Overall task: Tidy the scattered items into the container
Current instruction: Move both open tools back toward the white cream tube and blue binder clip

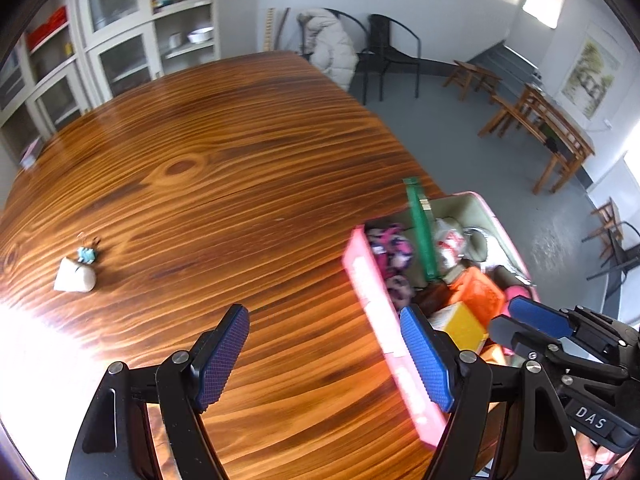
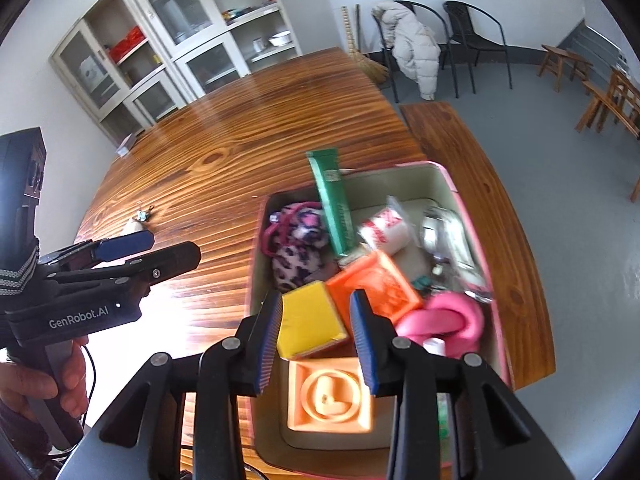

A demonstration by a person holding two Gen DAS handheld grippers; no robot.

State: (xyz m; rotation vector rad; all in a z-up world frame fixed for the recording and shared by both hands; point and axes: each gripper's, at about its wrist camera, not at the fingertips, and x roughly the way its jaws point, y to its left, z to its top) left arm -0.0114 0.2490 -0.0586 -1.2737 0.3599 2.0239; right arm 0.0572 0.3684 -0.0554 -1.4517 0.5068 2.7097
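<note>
One pink-rimmed container (image 2: 472, 216) on one wooden table (image 1: 224, 152). Inside: three blocks — one yellow (image 2: 310, 322), two orange (image 2: 376, 284) (image 2: 330, 396); one green tube (image 2: 334, 200); one pink ring (image 2: 444, 320). On the table: one binder clip (image 1: 87, 255), one white item (image 1: 75, 277).

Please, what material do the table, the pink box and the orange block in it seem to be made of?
Table: probably varnished wood; strong grain lines, a knot and glossy reflections.
Pink box: likely plastic; thin smooth walls, even colour, rounded corners.
Orange block: looks like moulded plastic or soft rubber; raised pattern on its face, uniform bright colour. Blur leaves this open.
</note>
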